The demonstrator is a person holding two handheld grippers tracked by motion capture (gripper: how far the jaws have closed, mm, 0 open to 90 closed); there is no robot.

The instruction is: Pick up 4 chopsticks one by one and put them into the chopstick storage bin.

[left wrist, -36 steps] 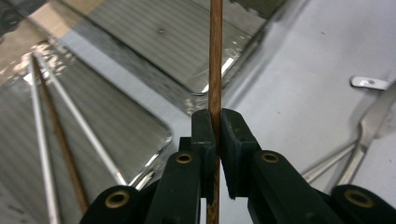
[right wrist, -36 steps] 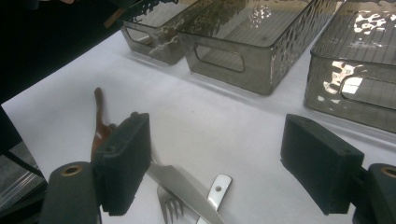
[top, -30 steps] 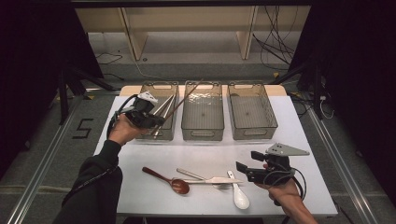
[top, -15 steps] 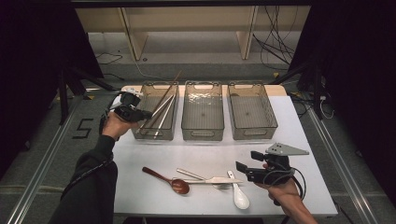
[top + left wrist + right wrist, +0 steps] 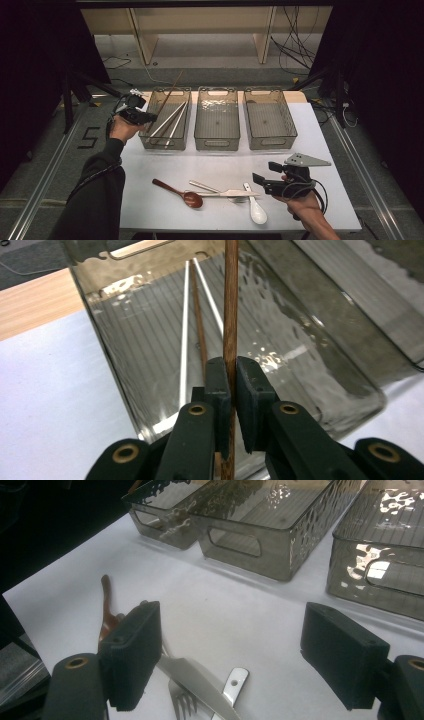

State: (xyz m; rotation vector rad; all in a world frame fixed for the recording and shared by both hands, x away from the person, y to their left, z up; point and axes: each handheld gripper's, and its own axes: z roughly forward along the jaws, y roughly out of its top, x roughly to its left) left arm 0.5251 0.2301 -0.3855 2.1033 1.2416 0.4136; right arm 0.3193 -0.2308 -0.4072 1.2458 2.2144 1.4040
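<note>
Since my left gripper [image 5: 231,390] is clamped on just one brown chopstick [image 5: 230,300] w/ its tip way over the left bin [image 5: 184,92], it could tip & fall outside, while my right gripper [image 5: 230,655] sits wide apart.

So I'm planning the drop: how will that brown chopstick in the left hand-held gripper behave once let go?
The brown chopstick looks stiff: it stays straight though the left hand-held gripper pinches it near one end. Thin and wooden, so probably light. Being slim, it may roll or slide once inside the left bin.
</note>
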